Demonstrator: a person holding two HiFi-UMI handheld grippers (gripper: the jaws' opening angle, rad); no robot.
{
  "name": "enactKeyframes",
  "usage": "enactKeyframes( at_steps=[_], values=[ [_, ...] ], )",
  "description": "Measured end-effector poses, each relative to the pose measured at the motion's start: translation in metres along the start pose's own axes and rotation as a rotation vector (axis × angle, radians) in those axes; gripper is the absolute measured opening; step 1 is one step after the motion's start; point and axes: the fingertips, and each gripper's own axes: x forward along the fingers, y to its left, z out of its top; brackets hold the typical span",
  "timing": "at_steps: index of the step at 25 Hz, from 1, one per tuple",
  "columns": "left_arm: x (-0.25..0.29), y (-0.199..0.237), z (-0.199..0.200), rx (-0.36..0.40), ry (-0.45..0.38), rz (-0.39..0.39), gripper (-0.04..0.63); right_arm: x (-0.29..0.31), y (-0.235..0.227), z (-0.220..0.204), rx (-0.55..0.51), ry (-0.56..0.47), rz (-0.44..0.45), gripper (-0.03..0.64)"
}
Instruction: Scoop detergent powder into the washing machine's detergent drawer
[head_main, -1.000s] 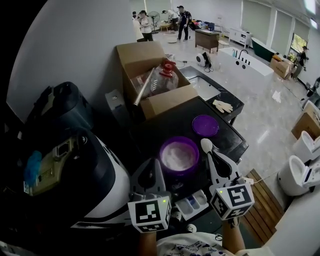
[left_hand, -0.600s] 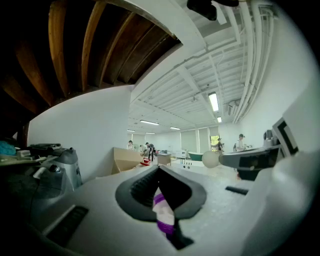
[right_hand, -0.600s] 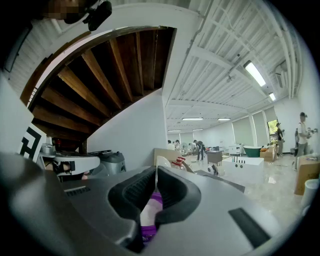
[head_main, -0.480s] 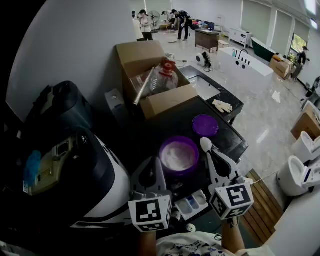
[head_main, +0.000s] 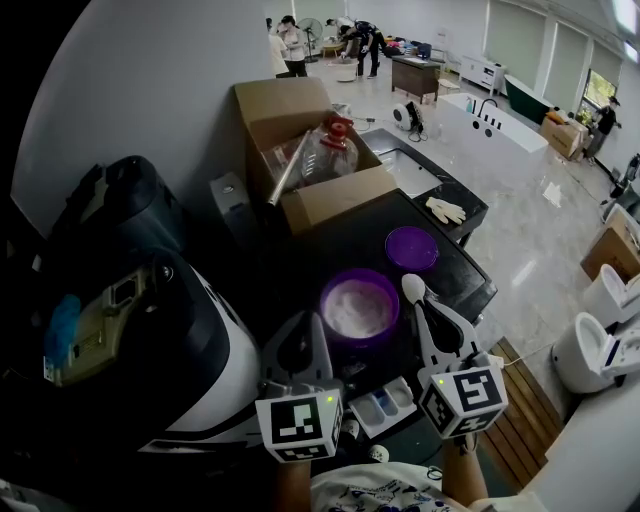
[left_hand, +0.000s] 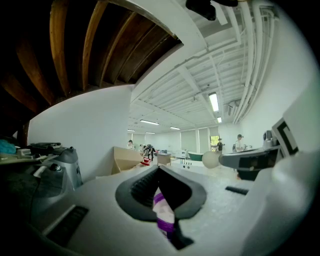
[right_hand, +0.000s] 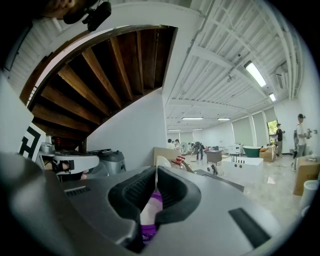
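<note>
A purple tub (head_main: 360, 306) full of white detergent powder stands open on the black washer top. Its purple lid (head_main: 411, 248) lies behind it to the right. The white detergent drawer (head_main: 385, 408) is pulled out below the tub, showing blue compartments. My right gripper (head_main: 425, 312) is shut on the handle of a white scoop (head_main: 412, 288), whose bowl sits just right of the tub's rim and shows as scoop (right_hand: 162, 161) and scoop (left_hand: 210, 160). My left gripper (head_main: 312, 326) is shut with nothing in it, close to the tub's left side. The tub (left_hand: 165, 217) shows through its jaws.
An open cardboard box (head_main: 310, 195) with a red-capped bottle stands behind the tub. White gloves (head_main: 445, 211) lie on a dark counter at the right. A black-and-white appliance (head_main: 150, 330) fills the left. A slatted wooden platform (head_main: 525, 415) lies on the floor at the right.
</note>
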Motion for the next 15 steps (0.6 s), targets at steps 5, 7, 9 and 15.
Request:
enactKeyframes(
  at_steps=[5,7,9,15],
  values=[
    [-0.0005,0.0018,-0.0017,-0.002,0.003,0.001,0.003,0.0010,0.0019,-0.0016,0.001,0.004,0.000,0.023],
    [-0.0009,0.0024,-0.0025,-0.002,0.005,0.001,0.003,0.0015,0.0023,-0.0003,0.003,-0.004,-0.005,0.023],
    [-0.0010,0.0027,-0.0037,-0.002,0.006,0.000,0.003,0.0018,0.0026,-0.0009,0.000,-0.004,-0.007,0.024],
    [-0.0014,0.0026,-0.0033,-0.003,0.006,-0.004,0.003,0.0008,0.0010,-0.0033,-0.001,0.002,-0.017,0.023]
  ],
)
